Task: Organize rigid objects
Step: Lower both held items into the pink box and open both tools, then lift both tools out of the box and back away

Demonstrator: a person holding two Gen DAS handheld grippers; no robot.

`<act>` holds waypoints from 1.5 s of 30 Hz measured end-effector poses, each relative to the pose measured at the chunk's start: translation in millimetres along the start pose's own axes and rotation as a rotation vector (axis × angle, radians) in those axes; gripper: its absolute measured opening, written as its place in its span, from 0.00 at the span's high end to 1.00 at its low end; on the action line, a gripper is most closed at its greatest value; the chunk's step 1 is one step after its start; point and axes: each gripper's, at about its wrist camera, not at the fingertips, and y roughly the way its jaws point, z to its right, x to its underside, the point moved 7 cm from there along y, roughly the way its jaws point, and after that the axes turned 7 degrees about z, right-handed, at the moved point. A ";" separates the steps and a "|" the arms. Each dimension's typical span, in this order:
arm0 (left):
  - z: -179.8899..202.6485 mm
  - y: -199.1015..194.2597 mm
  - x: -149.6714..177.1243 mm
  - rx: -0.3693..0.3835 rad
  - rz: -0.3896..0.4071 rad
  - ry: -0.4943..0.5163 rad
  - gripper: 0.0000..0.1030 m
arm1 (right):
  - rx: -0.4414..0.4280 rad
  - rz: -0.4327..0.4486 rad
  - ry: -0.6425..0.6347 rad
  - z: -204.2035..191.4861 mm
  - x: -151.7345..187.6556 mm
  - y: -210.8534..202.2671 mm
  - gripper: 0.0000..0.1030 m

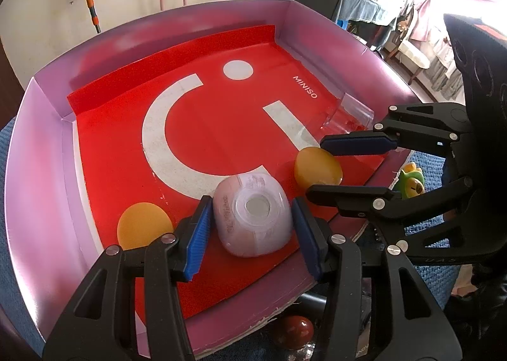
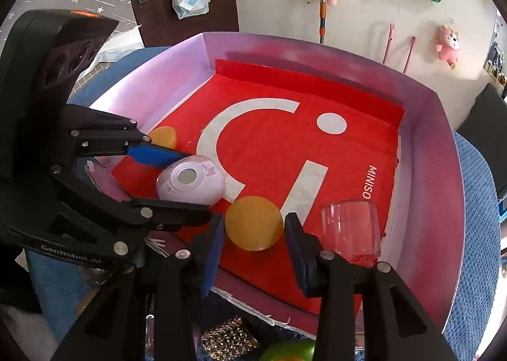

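The left hand-held gripper (image 1: 250, 228) stands open astride the pale pink plastic case (image 1: 252, 213) near the front edge of the box (image 1: 47, 151), pads beside its rounded flanks without clearly pressing; it looks light, stiff and slick, so the flatter sides seem safest. Just beyond, the right hand-held gripper (image 2: 253, 232) is open around a yellow ball (image 2: 253, 223), probably smooth and apt to roll, best taken across its middle.

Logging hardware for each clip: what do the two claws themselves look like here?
Both match. The left claw and right claw have matte black plastic linkage arms joined by round silver rivets, ending in flat blue ribbed pads. Each sits on a bulky black housing with circular recesses and an orange-red patch on top. The left body carries white "GenRobot.AI" lettering. No cables or sleeves show.
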 end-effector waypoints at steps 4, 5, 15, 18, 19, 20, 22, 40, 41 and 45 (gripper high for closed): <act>-1.0 -0.1 0.8 -0.006 -0.001 -0.001 0.49 | -0.001 -0.001 0.000 0.0 0.0 -0.1 0.59; -1.5 0.2 0.6 -0.008 -0.001 -0.001 0.49 | -0.001 -0.001 0.000 0.2 -0.2 0.1 0.59; -1.2 -4.2 0.8 -0.015 0.007 -0.002 0.48 | 0.001 -0.001 -0.002 0.1 -0.7 0.2 0.57; -1.7 -7.2 0.6 -0.020 0.014 -0.002 0.47 | 0.006 0.006 -0.004 -0.7 -1.3 -2.2 0.53; -2.1 -8.5 0.3 -0.026 0.017 -0.004 0.44 | 0.008 0.011 -0.004 -0.3 -2.1 -3.9 0.52; -2.5 -9.6 -0.1 -0.028 0.020 -0.005 0.43 | 0.010 0.015 -0.004 -0.9 -1.9 -5.6 0.51; -2.1 -12.6 -0.6 -0.025 0.029 -0.008 0.41 | 0.016 0.024 -0.005 -0.4 -3.3 -10.0 0.50; 6.1 -80.8 3.3 -0.110 0.204 -0.050 0.27 | 0.088 0.179 0.049 -1.0 -7.8 -91.8 0.27; 7.2 -87.1 3.9 -0.113 0.223 -0.054 0.25 | 0.094 0.190 0.051 -2.4 -7.6 -98.0 0.24; 16.1 -114.3 9.2 -0.122 0.310 -0.065 0.20 | 0.113 0.248 0.059 -10.3 -5.2 -123.5 0.09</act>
